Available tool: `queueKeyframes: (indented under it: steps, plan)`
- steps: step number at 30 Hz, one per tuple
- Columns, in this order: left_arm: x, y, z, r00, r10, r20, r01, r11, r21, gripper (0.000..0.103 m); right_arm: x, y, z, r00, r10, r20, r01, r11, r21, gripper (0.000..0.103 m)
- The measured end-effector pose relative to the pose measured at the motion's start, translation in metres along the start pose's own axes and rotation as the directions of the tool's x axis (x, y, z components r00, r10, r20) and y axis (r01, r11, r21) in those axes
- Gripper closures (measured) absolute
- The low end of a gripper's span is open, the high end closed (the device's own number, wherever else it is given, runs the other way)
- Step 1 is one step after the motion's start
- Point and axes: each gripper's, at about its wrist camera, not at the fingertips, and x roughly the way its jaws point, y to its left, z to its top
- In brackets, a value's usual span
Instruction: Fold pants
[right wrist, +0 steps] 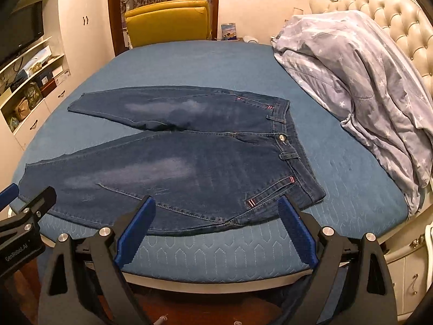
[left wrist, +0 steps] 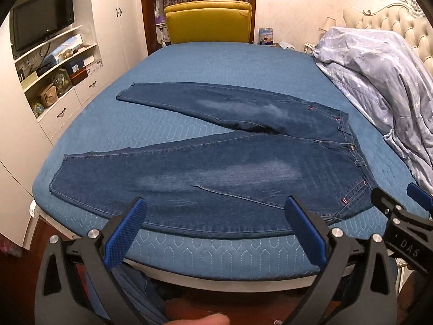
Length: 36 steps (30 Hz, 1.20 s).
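Dark blue jeans (left wrist: 216,168) (right wrist: 189,168) lie flat and unfolded on the blue bed (left wrist: 216,62) (right wrist: 203,65). Their waistband points right and the two legs spread apart toward the left. My left gripper (left wrist: 215,216) hovers open over the bed's near edge, in front of the near leg, with nothing between its blue pads. My right gripper (right wrist: 216,216) is open too, just in front of the near hip and pocket. Each gripper shows at the edge of the other's view: the right gripper (left wrist: 400,211) and the left gripper (right wrist: 24,208).
A crumpled grey star-print duvet (left wrist: 379,81) (right wrist: 365,86) is piled on the bed's right side against a tufted headboard (right wrist: 392,19). A yellow chair (left wrist: 208,23) stands behind the far edge. White cupboards with a TV (left wrist: 40,19) line the left wall.
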Motion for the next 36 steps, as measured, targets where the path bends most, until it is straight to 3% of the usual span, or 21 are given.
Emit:
queueKeyframes:
  steps: [8,36]
  plan:
    - [0.001,-0.004,0.004,1.000,-0.011,0.026,0.011,1.000,0.016,0.001,0.008,-0.001,0.005,1.000,0.000,-0.014,0.000,1.000,0.004,0.015]
    - [0.009,-0.002,0.007,1.000,-0.024,-0.003,0.024,1.000,-0.008,0.001,0.011,-0.003,0.007,1.000,0.002,-0.015,-0.002,1.000,0.007,0.015]
